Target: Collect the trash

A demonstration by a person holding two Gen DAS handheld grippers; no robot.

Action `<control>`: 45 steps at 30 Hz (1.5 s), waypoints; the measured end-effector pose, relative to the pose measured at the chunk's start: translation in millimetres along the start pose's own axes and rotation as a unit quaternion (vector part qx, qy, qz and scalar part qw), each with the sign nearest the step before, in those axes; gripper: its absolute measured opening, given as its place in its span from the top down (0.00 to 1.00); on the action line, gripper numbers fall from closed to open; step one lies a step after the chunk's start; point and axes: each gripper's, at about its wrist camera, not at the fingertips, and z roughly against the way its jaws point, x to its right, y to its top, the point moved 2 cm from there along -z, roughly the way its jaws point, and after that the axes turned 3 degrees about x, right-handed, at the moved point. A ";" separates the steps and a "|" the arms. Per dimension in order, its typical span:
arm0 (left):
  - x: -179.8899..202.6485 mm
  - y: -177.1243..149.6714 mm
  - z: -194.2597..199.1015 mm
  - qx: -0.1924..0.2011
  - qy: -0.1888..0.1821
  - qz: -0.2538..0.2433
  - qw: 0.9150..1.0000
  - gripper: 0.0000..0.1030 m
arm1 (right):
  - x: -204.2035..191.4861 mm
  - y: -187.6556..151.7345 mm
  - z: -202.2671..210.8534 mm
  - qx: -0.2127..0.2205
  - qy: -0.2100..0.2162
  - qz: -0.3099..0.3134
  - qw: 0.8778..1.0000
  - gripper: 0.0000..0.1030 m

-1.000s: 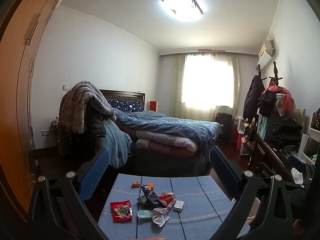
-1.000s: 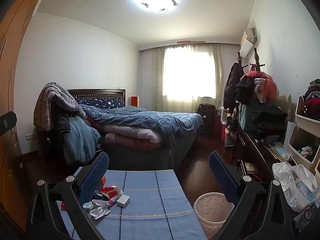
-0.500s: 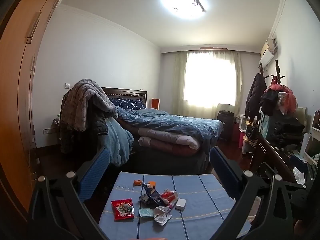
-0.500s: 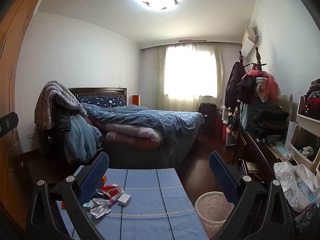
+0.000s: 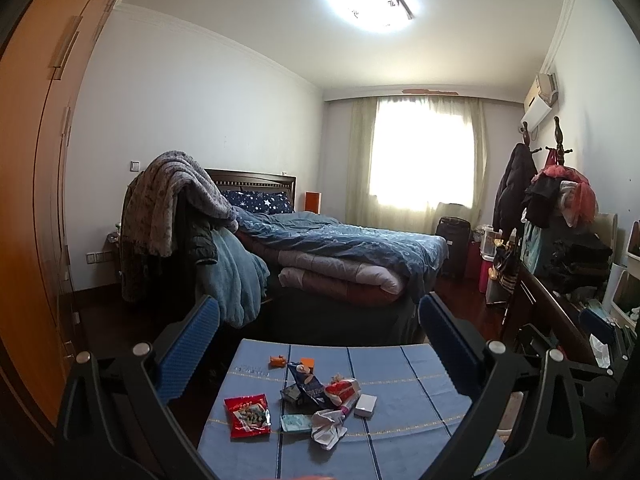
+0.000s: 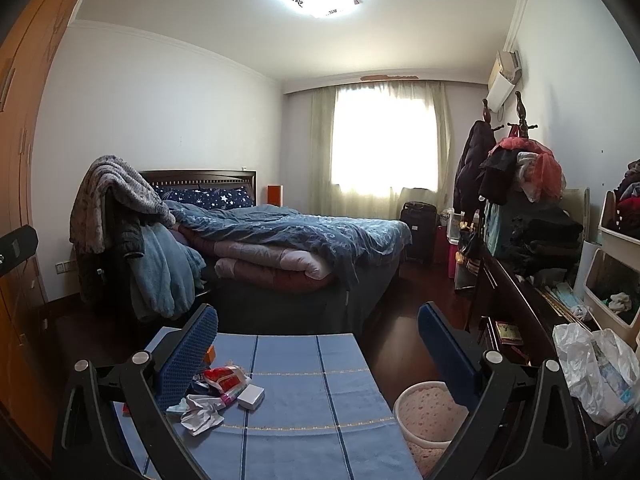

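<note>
Left wrist view shows your left gripper [image 5: 318, 328] with its fingers [image 5: 188, 344] spread wide and nothing between them, held high above the surface [image 5: 420, 384], probably so you can survey the litter before choosing a piece. Below and between those fingers lies the trash: a red snack packet [image 5: 247, 416] toward the left finger, a crumpled white wrapper [image 5: 328, 428] nearest you, a small white box [image 5: 365, 405] toward the right finger, and a dark blue wrapper [image 5: 310, 388] in the middle of the heap. Two small orange bits [image 5: 278, 361] sit beyond it.

Your right gripper [image 6: 318, 326] is likewise spread and holding nothing. Its left finger [image 6: 188, 354] overlaps the same pile, so the heap sits off to that side, while just inside its right finger stands a pale pink bin [image 6: 424, 408] beside the surface, on the floor. That bin looks like the natural drop point. Everything in the pile appears light, thin and crinkly, so a pinch on a raised fold should serve.
</note>
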 end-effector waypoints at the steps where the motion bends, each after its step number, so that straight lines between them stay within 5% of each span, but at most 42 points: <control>1: 2.8 0.6 -1.2 0.000 0.000 -0.001 1.000 0.03 | -0.4 -1.0 -0.3 0.002 -0.001 0.001 1.000 0.03; 25: 2.1 1.0 -1.6 -0.002 0.000 0.000 1.000 0.03 | 13.7 17.0 15.7 0.030 -0.013 -0.004 0.999 0.03; 45: -11.9 -8.7 -21.2 -0.022 0.009 0.002 1.000 0.03 | 0.1 17.5 -5.2 0.007 -0.003 0.003 1.000 0.03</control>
